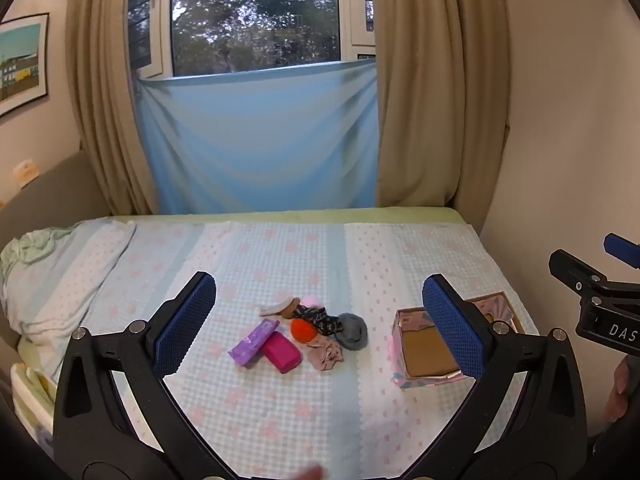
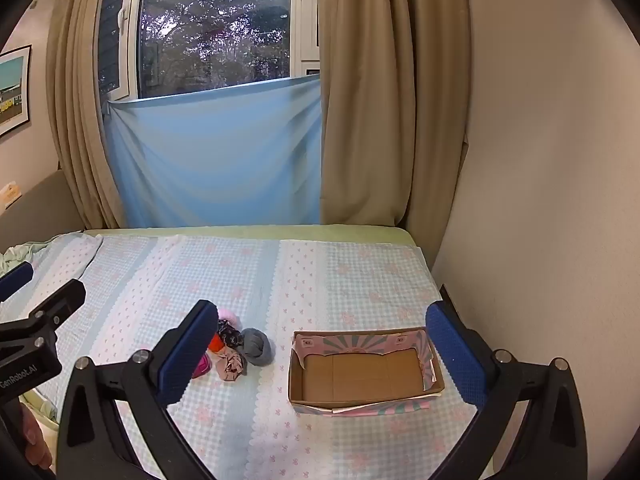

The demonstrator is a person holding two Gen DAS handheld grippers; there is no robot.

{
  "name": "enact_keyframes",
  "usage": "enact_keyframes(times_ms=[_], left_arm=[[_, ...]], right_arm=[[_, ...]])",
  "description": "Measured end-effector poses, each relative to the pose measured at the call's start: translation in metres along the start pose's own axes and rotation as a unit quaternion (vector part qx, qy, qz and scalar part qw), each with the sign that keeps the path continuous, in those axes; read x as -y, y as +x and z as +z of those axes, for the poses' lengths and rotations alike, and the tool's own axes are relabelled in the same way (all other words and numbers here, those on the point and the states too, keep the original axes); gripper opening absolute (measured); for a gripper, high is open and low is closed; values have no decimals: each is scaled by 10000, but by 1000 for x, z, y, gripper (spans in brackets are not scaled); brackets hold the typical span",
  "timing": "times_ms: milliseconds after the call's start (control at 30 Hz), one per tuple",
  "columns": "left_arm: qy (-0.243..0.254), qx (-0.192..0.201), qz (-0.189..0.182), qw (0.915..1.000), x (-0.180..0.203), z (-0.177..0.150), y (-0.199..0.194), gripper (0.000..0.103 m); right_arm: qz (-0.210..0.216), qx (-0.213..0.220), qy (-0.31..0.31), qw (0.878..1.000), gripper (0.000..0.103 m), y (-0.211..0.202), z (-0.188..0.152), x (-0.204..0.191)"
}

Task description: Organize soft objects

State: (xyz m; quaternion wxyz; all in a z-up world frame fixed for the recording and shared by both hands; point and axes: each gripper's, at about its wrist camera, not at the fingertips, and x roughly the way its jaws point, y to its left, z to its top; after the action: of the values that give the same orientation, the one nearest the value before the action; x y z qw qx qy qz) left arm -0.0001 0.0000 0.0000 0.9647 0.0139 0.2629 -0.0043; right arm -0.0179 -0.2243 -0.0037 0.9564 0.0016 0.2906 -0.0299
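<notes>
Bed [image 1: 304, 412] with checked cover under a curtained window [image 1: 256, 16], wall at right. Open cardboard box [image 2: 362, 372], empty, sits right and near: presumably the receptacle. Pile of soft objects [image 1: 304, 334] lies left of it, apart, unsorted. Left gripper [image 1: 320, 324] and right gripper [image 2: 320, 350] hover above, jaws fully spread, holding nothing; likely pre-approach.

At right edge of my left-wrist view, the right gripper [image 1: 608, 320] is showing "DAS"; at lower left of my right-wrist view, the left gripper [image 2: 28, 360] is showing "GenRobot.AI".
</notes>
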Motion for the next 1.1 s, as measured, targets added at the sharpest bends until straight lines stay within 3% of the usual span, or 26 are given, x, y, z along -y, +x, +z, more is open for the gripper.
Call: enact_keyframes(times_ms=[1100], left_arm=[[-37, 40, -91, 9999, -1, 0, 4, 102]], right_arm=[[-21, 28, 33, 10000, 103, -1, 3, 2]])
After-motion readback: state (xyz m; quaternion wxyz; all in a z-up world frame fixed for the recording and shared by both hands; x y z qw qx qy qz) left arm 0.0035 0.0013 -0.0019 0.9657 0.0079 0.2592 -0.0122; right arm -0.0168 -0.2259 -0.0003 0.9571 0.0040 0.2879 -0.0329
